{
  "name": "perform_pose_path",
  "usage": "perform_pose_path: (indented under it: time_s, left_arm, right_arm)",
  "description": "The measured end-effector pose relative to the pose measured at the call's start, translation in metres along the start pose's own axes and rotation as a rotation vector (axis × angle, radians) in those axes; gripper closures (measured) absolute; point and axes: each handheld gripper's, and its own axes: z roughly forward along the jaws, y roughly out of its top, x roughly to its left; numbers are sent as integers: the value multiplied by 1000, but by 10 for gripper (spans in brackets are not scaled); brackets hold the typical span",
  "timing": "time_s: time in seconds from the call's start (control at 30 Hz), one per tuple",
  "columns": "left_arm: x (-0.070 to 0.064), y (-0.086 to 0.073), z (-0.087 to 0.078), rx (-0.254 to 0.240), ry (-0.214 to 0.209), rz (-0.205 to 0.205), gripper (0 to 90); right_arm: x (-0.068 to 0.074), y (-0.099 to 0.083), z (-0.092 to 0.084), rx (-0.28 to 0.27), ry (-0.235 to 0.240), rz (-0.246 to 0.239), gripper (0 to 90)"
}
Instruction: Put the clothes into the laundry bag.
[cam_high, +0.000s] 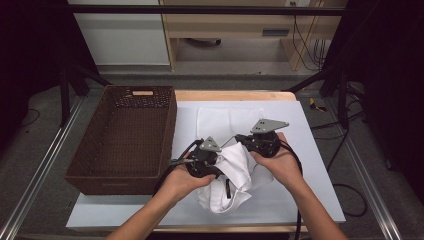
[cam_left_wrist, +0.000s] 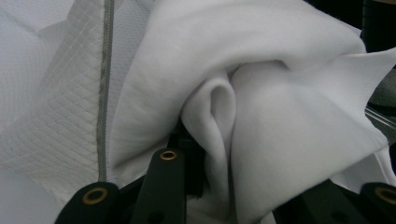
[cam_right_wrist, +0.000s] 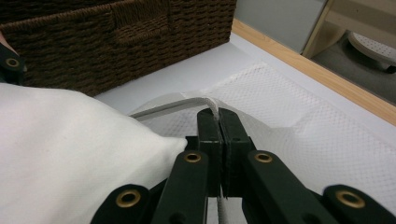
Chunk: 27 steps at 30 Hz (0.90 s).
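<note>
A white cloth (cam_high: 239, 176) is bunched up between my two grippers at the table's front middle. My left gripper (cam_high: 209, 159) is shut on a fold of that white cloth (cam_left_wrist: 261, 140), which bulges over its jaws; my left gripper (cam_left_wrist: 219, 186) has one jaw hidden under the fabric. A white mesh bag (cam_high: 227, 120) with a grey zip strip (cam_left_wrist: 103, 93) lies flat behind and beside the cloth. My right gripper (cam_high: 256, 142) pinches the bag's rim. Its jaws stand pressed together at my right gripper (cam_right_wrist: 218, 122) on the thin zip edge of the mesh bag (cam_right_wrist: 299, 121).
A dark brown wicker basket (cam_high: 125, 135) stands at the left of the table, its wall (cam_right_wrist: 116, 42) close behind the cloth. The pale table top (cam_high: 310, 165) has a wooden far edge (cam_right_wrist: 308, 70). Black cables trail from both grippers.
</note>
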Motion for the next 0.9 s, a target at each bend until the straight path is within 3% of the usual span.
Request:
perform_pose_path:
  time_s: [0.33, 0.53, 0.63, 0.73, 0.9]
  left_arm:
    - [7, -6, 6, 28, 14, -14, 723]
    - [10, -8, 12, 36, 27, -32, 722]
    - [5, -6, 12, 14, 9, -40, 721]
    - [-4, -1, 11, 13, 24, -11, 719]
    - [0, 2, 15, 10, 44, -19, 720]
  right_arm:
    - [-2, 4, 1, 8, 2, -8, 892]
    - [6, 11, 2, 27, 1, -54, 892]
    - [9, 14, 3, 32, -1, -70, 892]
    - [10, 15, 3, 30, -1, -74, 892]
    - [10, 16, 1, 25, -6, -75, 892]
